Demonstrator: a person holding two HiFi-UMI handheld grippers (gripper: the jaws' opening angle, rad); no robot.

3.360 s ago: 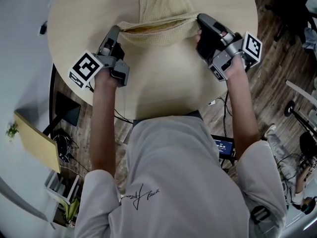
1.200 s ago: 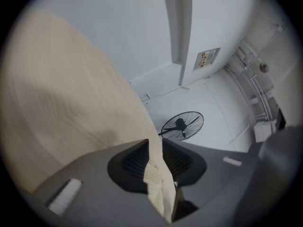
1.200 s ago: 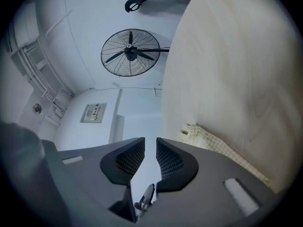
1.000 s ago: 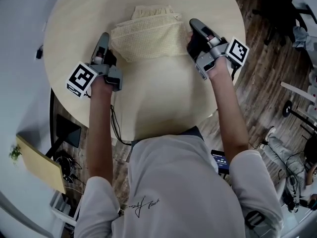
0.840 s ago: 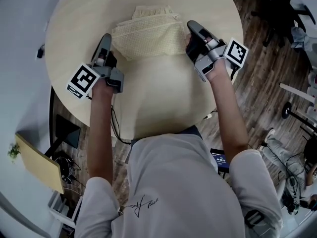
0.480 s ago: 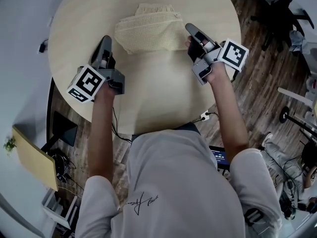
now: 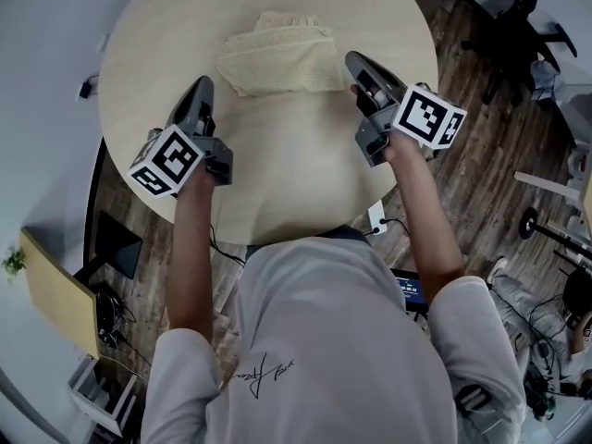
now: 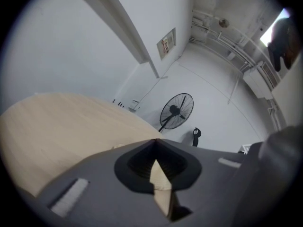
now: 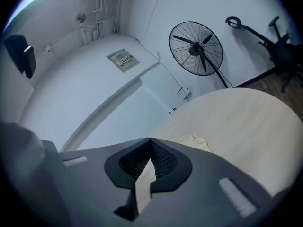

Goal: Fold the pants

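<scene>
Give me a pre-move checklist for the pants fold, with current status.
1. Fold done: pale yellow waffle-knit pants lie as a compact stack on the round light-wood table: ok.
2. Layers flush: a narrower layer pokes out past the stack's far edge: not ok.
3. Cloth released, left gripper: fingers have just been closing, tips meet, nothing between them: ok.
4. Cloth released, right gripper: fingers shut, empty: ok.
5. Clearance: left gripper apart from the stack: ok; right gripper close beside its right edge: cannot tell.
</scene>
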